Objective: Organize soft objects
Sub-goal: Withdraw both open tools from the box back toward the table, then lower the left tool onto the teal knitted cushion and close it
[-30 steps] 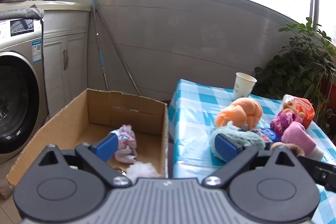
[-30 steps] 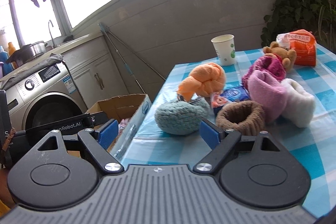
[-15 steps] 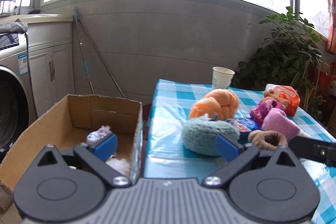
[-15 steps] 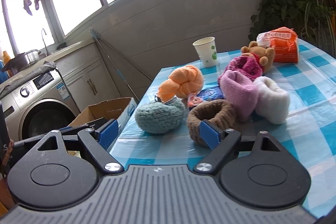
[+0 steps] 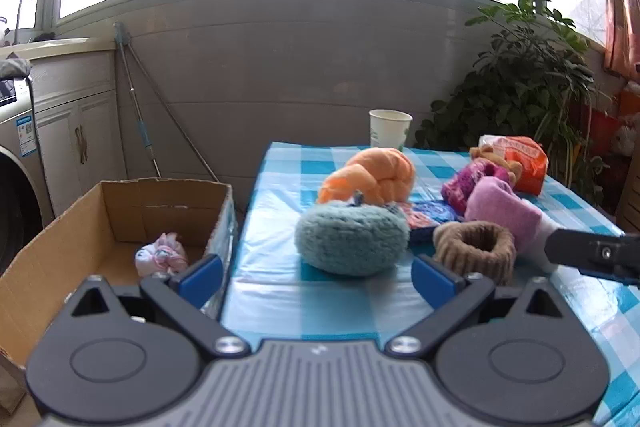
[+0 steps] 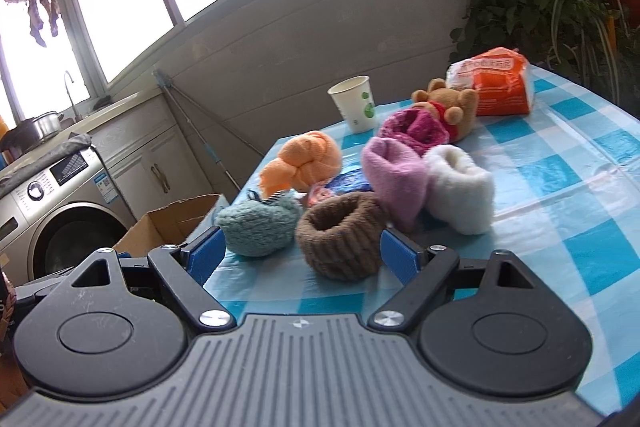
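A table point(image 5: 280, 291) under a blue-and-white checked cloth carries a teal knit bundle point(image 5: 352, 241), a brown knit ring point(image 5: 474, 251), an orange roll point(image 5: 372, 175), pink, magenta and white rolls (bunched together), a paper cup point(image 5: 389, 129), a teddy bear point(image 6: 450, 107) and an orange packet point(image 6: 494, 83).

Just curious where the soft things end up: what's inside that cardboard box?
Inside the cardboard box lies one pink-and-white knotted cloth bundle on the floor. The left gripper covers the box's near corner, so anything there is hidden.
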### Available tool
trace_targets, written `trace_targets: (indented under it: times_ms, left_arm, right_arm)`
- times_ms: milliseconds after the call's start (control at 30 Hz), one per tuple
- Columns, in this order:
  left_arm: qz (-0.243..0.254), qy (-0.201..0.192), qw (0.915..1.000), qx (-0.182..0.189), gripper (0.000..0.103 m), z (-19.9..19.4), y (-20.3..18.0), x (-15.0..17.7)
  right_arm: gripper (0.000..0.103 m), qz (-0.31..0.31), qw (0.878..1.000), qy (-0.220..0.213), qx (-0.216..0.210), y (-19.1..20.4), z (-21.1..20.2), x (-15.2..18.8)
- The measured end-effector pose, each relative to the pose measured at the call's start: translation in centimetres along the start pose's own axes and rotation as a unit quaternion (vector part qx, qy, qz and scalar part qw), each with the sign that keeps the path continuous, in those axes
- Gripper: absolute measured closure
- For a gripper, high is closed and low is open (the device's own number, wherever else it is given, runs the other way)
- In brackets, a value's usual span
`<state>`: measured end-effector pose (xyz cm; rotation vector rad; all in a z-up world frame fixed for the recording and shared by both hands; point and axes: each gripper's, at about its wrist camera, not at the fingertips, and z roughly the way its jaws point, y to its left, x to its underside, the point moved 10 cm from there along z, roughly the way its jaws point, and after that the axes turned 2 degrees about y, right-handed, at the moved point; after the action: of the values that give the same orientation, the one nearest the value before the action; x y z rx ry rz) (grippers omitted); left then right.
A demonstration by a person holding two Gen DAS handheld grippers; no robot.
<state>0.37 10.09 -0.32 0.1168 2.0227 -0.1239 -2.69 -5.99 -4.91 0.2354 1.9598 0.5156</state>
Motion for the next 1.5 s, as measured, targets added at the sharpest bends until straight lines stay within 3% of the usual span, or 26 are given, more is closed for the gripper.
trace_targets:
  times_ms: [267,633,1200,1500]
  left_arm:
    - [0.028,-0.001,0.9996,0.009,0.003,0.3,-2.9,0.3]
    - [0.044,0.004,0.9989,-0.014,0.003,2.9,-3.9,-0.6]
    - [0.042,0.050,0.9979,-0.004,0.003,9.3,-3.5,-1.1]
    - [0.030,0.059,0.9978,0.005,0.005,11.2,-3.3,-1.3]
  right_arm:
    - [0.000,0.024,1.000,-0.006,0.011,-2.5,-0.9,0.1]
    - [0.000,0.056,0.998,-0.001,0.042,-7.8,-1.1,-0.5]
    - [0.000,0.018,0.995,0.054,0.082,-11.3,5.0,-1.8]
    - [0.004,-0.021,0.993,0.054,0.107,-11.0,7.3,-2.3]
